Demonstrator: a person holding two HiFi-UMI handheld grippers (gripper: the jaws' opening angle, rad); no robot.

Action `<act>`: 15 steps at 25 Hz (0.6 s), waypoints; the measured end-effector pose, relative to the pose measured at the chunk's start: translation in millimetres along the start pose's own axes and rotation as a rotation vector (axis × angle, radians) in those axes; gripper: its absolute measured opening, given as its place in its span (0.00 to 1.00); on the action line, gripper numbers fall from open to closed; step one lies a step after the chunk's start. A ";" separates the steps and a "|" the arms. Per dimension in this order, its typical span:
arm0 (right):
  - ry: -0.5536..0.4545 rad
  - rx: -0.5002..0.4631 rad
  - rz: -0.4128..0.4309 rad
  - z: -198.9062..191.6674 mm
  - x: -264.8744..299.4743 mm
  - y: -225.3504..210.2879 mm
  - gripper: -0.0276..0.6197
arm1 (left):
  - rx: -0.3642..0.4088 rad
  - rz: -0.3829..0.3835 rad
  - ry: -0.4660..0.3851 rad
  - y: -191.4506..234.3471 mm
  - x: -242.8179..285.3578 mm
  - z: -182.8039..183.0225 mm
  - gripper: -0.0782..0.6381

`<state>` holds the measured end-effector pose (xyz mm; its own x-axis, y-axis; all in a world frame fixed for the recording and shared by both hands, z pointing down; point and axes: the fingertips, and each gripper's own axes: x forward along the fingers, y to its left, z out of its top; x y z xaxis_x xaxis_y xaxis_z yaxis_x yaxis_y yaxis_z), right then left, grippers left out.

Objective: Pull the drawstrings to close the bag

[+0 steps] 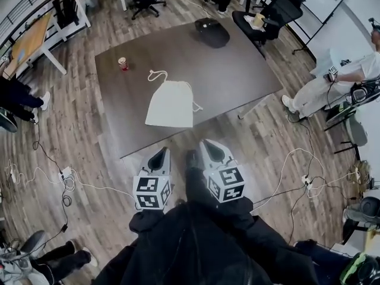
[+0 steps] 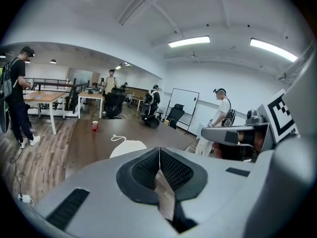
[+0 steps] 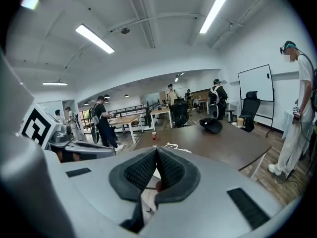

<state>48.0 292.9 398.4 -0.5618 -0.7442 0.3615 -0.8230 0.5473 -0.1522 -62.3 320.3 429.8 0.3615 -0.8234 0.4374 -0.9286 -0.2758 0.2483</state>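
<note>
Cream bag (image 1: 171,104) well beyond left claw (image 1: 161,151)

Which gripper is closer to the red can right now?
Left. The left gripper is short of the table, the red can ahead and to its left; the right gripper sits beside it, farther right.

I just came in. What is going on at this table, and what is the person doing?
A person stands in front of a dark table, holding a left hand-held gripper and a right hand-held gripper. Both are shut and empty, side by side, short of the table's near edge. A white drawstring bag lies flat on the table, its cord loose and untouched. A red can stands beyond it. Pulling the drawstrings has not begun.
</note>
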 end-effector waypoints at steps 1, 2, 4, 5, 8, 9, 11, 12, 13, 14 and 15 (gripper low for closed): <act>0.006 0.009 0.007 -1.4 10.4 -5.8 0.08 | -0.002 0.010 0.006 5.1 7.5 0.9 0.15; 0.006 0.014 0.016 0.7 22.2 -11.5 0.08 | -0.003 0.021 0.006 11.4 15.9 5.1 0.15; -0.004 0.012 0.039 13.6 48.7 -22.5 0.08 | -0.003 0.044 -0.003 26.1 36.6 20.8 0.15; -0.011 0.008 0.052 22.4 62.7 -28.3 0.08 | -0.001 0.055 -0.006 33.5 49.1 30.4 0.15; -0.017 -0.003 0.085 47.5 103.2 -51.2 0.08 | 0.005 0.076 -0.002 50.6 93.0 60.6 0.15; -0.015 -0.003 0.094 54.4 115.4 -60.5 0.08 | 0.007 0.079 0.000 54.3 107.9 70.2 0.15; -0.009 0.005 0.102 66.9 136.6 -81.1 0.08 | 0.010 0.081 0.007 59.1 136.3 87.7 0.15; -0.007 0.009 0.104 73.2 145.5 -91.4 0.08 | 0.013 0.082 0.010 60.5 149.3 95.7 0.15; -0.005 0.012 0.106 79.0 153.3 -100.7 0.08 | 0.016 0.082 0.013 61.7 160.9 102.7 0.15; -0.003 0.013 0.108 84.0 160.7 -109.0 0.08 | 0.018 0.082 0.016 63.2 171.3 108.6 0.15; 0.001 0.014 0.110 88.1 168.3 -116.5 0.08 | 0.018 0.082 0.020 65.6 181.1 113.6 0.15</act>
<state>41.9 70.2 395.9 -0.6484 -0.6798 0.3426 -0.7577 0.6200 -0.2037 -67.3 96.8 427.1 0.2855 -0.8338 0.4725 -0.9565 -0.2169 0.1951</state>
